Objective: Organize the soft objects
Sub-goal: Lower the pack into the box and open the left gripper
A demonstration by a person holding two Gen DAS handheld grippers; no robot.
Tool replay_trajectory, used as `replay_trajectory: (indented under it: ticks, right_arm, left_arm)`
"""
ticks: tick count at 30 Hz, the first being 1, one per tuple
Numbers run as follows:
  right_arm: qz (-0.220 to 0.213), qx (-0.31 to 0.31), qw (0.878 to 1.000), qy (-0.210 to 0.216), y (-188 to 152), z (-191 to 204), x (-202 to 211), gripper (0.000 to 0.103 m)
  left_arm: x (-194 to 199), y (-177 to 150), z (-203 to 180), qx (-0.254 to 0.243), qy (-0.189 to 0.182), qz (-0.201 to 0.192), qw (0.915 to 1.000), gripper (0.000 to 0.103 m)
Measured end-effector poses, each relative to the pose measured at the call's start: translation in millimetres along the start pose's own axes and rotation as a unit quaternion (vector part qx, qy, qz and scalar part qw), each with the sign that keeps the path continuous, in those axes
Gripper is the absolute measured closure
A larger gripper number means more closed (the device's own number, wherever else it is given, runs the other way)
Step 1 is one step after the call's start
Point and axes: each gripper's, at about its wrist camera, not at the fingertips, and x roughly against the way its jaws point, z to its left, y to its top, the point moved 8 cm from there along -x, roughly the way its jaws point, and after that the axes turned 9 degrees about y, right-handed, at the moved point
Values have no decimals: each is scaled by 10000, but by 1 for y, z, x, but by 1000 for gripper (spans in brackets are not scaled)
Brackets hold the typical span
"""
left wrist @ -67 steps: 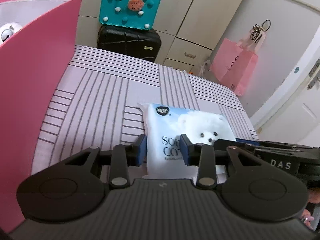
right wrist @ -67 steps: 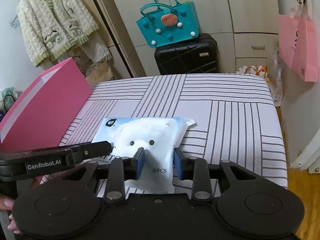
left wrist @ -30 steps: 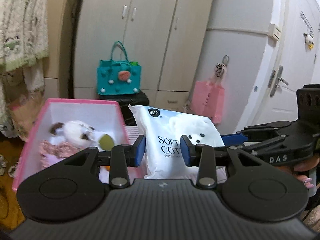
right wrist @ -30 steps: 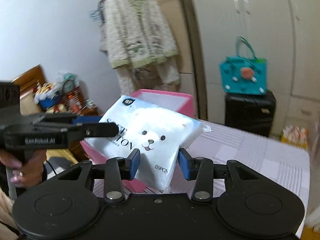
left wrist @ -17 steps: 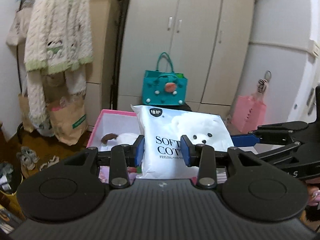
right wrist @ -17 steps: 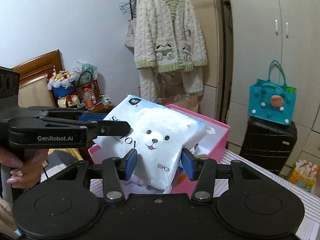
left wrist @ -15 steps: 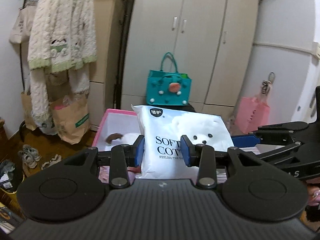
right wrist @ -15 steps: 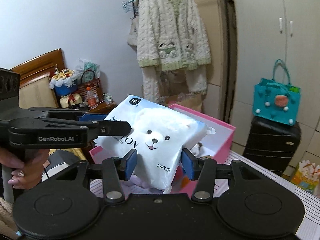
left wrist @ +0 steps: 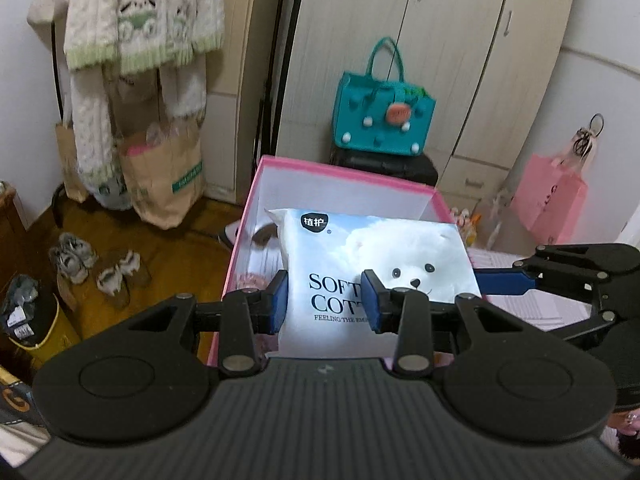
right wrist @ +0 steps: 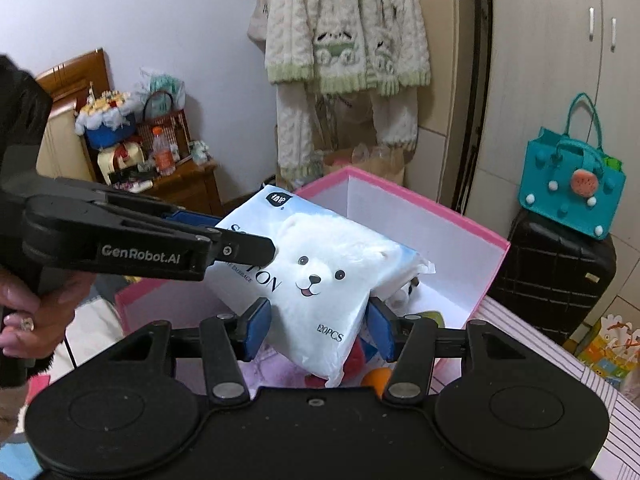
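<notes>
A white tissue pack (left wrist: 380,264) printed with a bear hangs tilted over the open pink box (left wrist: 340,168). My left gripper (left wrist: 325,304) is shut on the pack's near edge, blue pads pressing both faces. In the right wrist view the pack (right wrist: 320,272) sits between the pads of my right gripper (right wrist: 319,332), whose jaws are opening; a gap shows at the right pad. The left gripper (right wrist: 224,236) reaches in from the left onto the pack's upper corner. The right gripper (left wrist: 504,280) shows at the pack's right edge. Plush toys and an orange ball (right wrist: 376,378) lie in the box (right wrist: 440,216).
A teal bag (left wrist: 384,116) sits on a black suitcase (right wrist: 560,264) behind the box. A cardigan (right wrist: 344,40) hangs by the wardrobe, a paper bag (left wrist: 164,176) and shoes (left wrist: 96,272) below. The striped bed (right wrist: 600,380) lies at right. A hand (right wrist: 28,320) holds the left gripper.
Both grippers carried the tissue pack from the striped bed across to above the pink box and tipped it down. The right gripper's pads have spread apart.
</notes>
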Motion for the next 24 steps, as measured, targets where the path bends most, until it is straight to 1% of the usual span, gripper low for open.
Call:
replay_trajectory:
  ticks: [2,5,8,15,18,19,20,21,24]
  right_arm:
    - [92,42,9999,-18,-3,-1,-6,44]
    - [27,10,9999,-119,-3,-5,-8,44]
    - [45,29,9998,-167,-7,-7,-13,44]
    - [123,-57,9998,-148,-8,-8,-23,44]
    - [127,-49,9999,-64,-9,-7,-27,45]
    - [143,-64,9999,-31,-9,-7,-29,45]
    - [145,-71,9999,19,-10,-8,-31,45]
    - [159,-87,9998,39,-11,-8,-33,45]
    - [110,-37,9999,60,-12,-3,-32,45]
  left_arm:
    - [-7,-2,2,-5,-24,104,9999,67]
    - [-11,-7,-1,-104,-57,136,9998,66]
    - [-14,-10,-7,-323,60,87,9994,65]
    - [-26,-7,-7,-382,291,76,9988,65]
    - [-34,-5,-7,-603,566,-14,9966,66]
    - [-34,-4,-10,-766,730,-170,9942,68]
    - [-34,-4,-13,-865,802,-293,9926,68]
    - [-34,-5,-15,-888,814,-315,9922,68]
    - [-36,-10,-21,-787,712,-179,9942,68]
